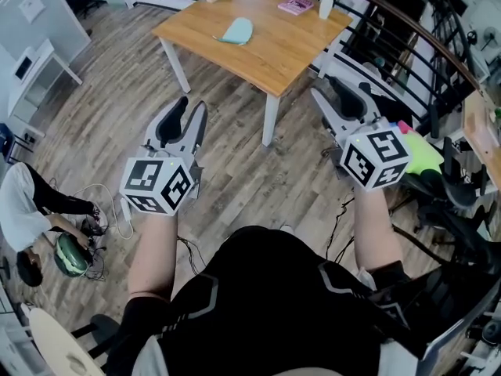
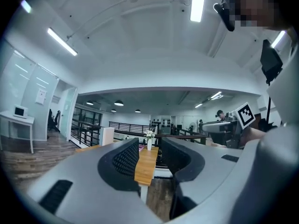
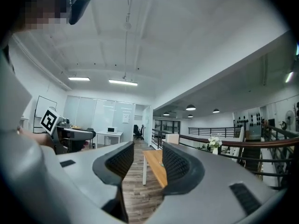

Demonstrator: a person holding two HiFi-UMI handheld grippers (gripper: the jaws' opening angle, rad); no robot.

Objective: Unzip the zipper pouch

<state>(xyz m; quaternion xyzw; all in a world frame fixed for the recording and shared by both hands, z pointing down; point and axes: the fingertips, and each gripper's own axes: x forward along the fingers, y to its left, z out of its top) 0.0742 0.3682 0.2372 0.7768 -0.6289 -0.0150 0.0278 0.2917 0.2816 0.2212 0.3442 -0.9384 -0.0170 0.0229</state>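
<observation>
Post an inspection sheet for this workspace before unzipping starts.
Surface: wooden table on plank floor.
Job's things: teal pouch flat on the table, untouched; zipper too small to judge.
Clutter: pink book and white vase near the far corner.
Tools: left tool and right tool open, empty, held short of the table.
Cables: white cable looped on the floor, left.
Surroundings: railing right; person crouched left.

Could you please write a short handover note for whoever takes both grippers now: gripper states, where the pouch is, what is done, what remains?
Left gripper: jaws apart, empty, held over the floor.
Right gripper: jaws apart, empty.
Light teal soft zipper pouch: lies on the square wooden table, ahead, beyond both grippers.
Done: nothing visible; no gripper is at the pouch, and its zipper is too small to read.
Left: approach the table, hold the pouch, pull the zipper open.
</observation>
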